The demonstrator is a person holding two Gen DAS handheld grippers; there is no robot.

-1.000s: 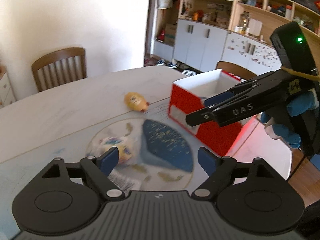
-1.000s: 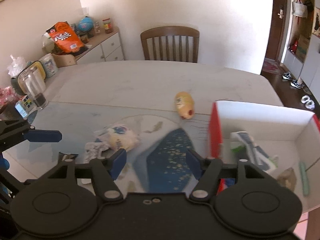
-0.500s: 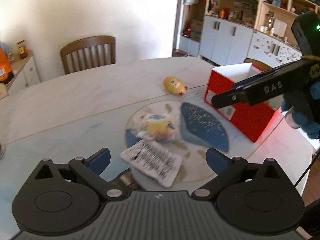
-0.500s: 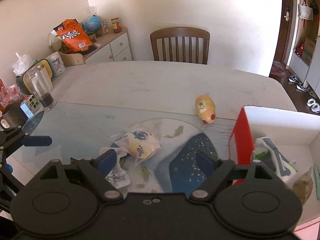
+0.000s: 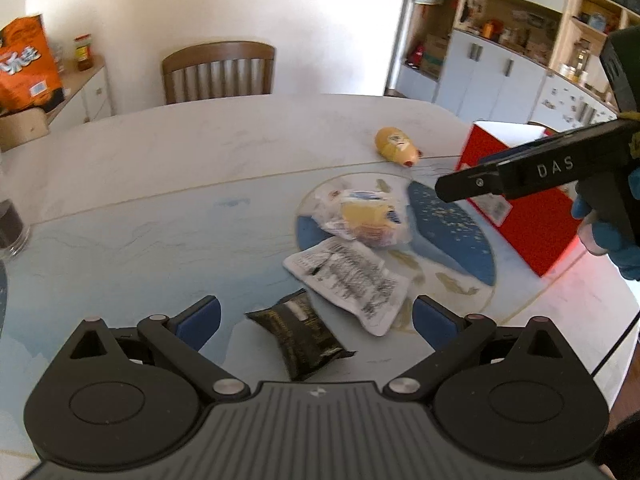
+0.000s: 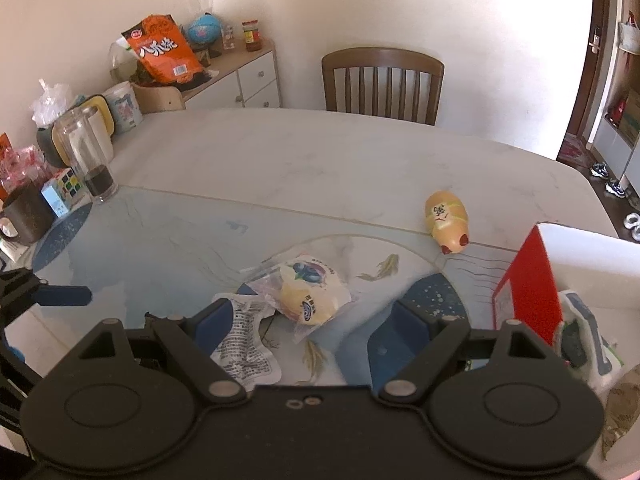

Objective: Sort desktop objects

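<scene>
Across the worktop lie a black packet and a white sachet; both my left tongs and right tongs gape wide, empty.

The left gripper is sitting low in its own view with both blue-padded fingers spread wide and holding nothing. The right gripper is likewise gaping and empty. In the left view's right side, it is reaching in sideways, gripped by a blue-gloved hand.
</scene>
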